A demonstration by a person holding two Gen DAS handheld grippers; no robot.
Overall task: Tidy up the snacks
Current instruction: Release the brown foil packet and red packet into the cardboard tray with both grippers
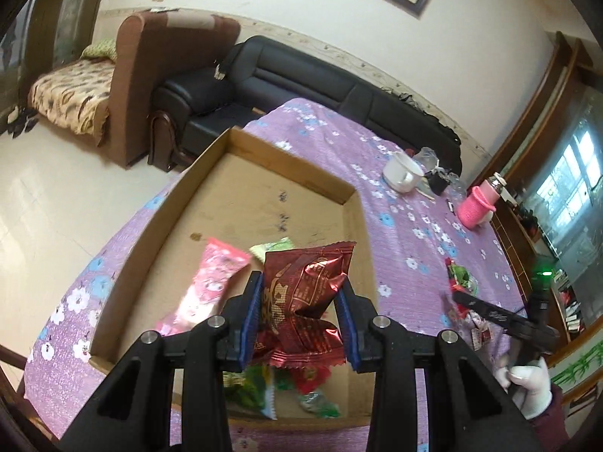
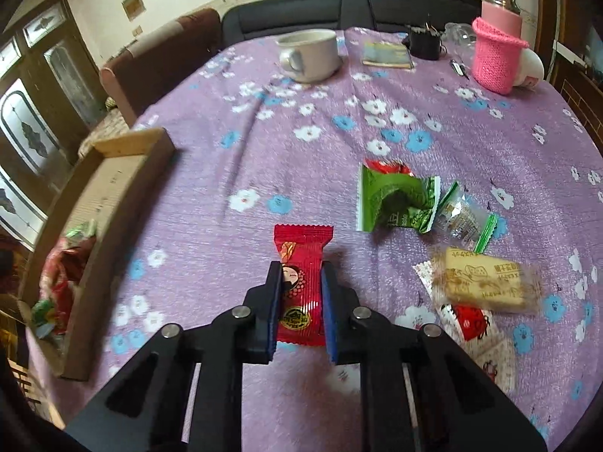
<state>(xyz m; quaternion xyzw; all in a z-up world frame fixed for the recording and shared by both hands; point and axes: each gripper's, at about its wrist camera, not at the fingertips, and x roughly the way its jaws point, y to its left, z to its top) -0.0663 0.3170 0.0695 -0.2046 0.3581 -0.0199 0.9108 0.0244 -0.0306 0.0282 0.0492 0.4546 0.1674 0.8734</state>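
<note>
left gripper (image 1: 301, 293): clenched on a dark red crinkled foil snack packet (image 1: 305, 282), held over the shallow brown cardboard tray (image 1: 350, 196) at frame centre.
right gripper (image 2: 301, 282): pads pinching a bright red plastic snack wrapper (image 2: 301, 263) lying on the purple flowered tablecloth (image 2: 226, 120), lower centre.
step: mid-sorting, one drop, one pick.
next: release left packet into tray; lift right wrapper toward tray at left edge.

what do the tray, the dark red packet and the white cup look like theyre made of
Tray: plain brown cardboard, matte, with raw cut edges and folded corners.
Dark red packet in the left claw: thin metallic foil or foil-look film, shiny, creased, with zigzag-cut ends.
White cup: probably glazed ceramic, smooth, thick-walled; plastic can't be ruled out.
</note>
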